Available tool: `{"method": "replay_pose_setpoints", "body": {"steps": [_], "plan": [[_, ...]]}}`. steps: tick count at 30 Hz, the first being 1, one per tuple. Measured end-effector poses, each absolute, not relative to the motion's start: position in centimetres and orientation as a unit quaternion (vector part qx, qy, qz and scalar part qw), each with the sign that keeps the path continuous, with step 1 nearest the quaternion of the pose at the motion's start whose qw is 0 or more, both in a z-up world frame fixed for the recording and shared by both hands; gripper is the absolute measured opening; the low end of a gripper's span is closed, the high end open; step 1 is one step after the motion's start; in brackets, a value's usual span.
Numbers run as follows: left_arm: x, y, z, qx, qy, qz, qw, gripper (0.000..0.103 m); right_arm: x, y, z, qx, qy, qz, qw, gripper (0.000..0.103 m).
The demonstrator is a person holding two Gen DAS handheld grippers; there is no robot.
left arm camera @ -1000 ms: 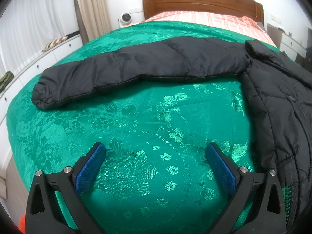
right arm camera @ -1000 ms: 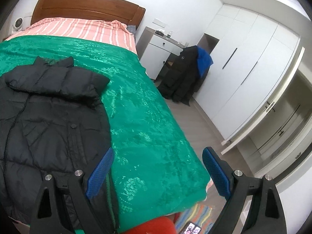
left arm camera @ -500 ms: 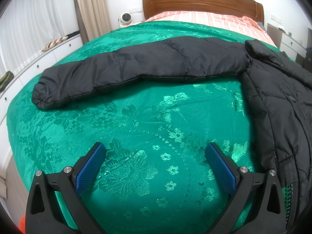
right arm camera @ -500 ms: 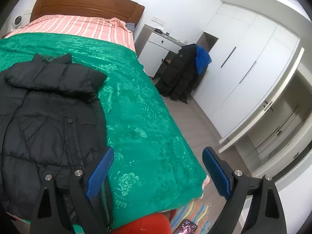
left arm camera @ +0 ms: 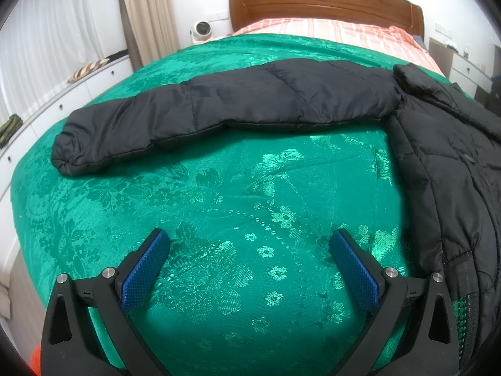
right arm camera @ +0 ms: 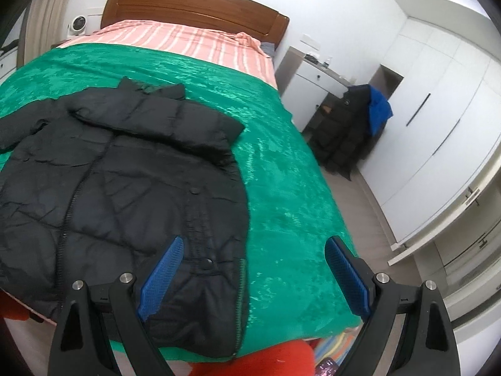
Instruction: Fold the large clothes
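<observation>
Black puffer jacket (left arm camera: 444,169) lies spread on the green bedspread (left arm camera: 238,206) of the bed, and from the left wrist view I judge the folding is only at its start. One long sleeve (left arm camera: 219,106) stretches straight out across the cover, away from the body of the jacket, so it is not folded in yet. The left hand-held gripper (left arm camera: 250,266) is spread wide over bare bedspread; it holds nothing and touches nothing.

From the right wrist view, the jacket (right arm camera: 125,188) lies front side up near the foot of the bed. The other sleeve (right arm camera: 162,122) already lies across the chest. What remains, I think, is the long sleeve and then the body. The right hand-held gripper (right arm camera: 253,272) is also wide apart and empty, one finger above the jacket's hem, the other above the green cover.
</observation>
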State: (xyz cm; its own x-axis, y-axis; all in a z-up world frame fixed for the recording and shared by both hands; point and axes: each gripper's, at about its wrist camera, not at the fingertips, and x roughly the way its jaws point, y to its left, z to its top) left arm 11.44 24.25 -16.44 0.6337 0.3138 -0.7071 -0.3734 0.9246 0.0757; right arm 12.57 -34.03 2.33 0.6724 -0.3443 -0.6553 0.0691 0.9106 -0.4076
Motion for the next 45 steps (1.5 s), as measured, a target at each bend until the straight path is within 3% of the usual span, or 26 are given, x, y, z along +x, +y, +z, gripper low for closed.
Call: {"method": "replay_pose_setpoints", "body": {"steps": [28, 30, 36, 41, 43, 44, 45], "plan": [[11.6, 24.8, -16.0, -0.056, 0.401, 0.178, 0.897, 0.103, 12.7, -30.9, 0.8, -0.141, 0.402, -0.04, 0.904, 0.091], [11.5, 25.5, -15.1, -0.09, 0.412, 0.154, 0.894, 0.103, 12.6, -30.3, 0.4, -0.124, 0.405, -0.004, 0.906, 0.091], [9.6, 31.5, -11.3, -0.303, 0.32, 0.101, 0.892, 0.103, 11.9, -27.6, -1.3, -0.112, 0.408, 0.064, 0.904, 0.091], [12.3, 38.6, -14.9, -0.445, 0.334, 0.141, 0.819, 0.103, 11.5, -25.6, -2.6, -0.122, 0.414, 0.093, 0.897, 0.091], [12.8, 40.9, -15.7, -0.485, 0.3, 0.153, 0.807, 0.102, 11.2, -25.1, -2.7, -0.126, 0.412, 0.102, 0.897, 0.091], [12.9, 41.6, -15.5, -0.494, 0.283, 0.168, 0.805, 0.1, 11.0, -24.9, -2.9, -0.128, 0.411, 0.104, 0.896, 0.091], [13.1, 42.7, -15.2, -0.507, 0.264, 0.189, 0.798, 0.084, 10.8, -24.7, -3.1, -0.131, 0.41, 0.107, 0.896, 0.091]]}}
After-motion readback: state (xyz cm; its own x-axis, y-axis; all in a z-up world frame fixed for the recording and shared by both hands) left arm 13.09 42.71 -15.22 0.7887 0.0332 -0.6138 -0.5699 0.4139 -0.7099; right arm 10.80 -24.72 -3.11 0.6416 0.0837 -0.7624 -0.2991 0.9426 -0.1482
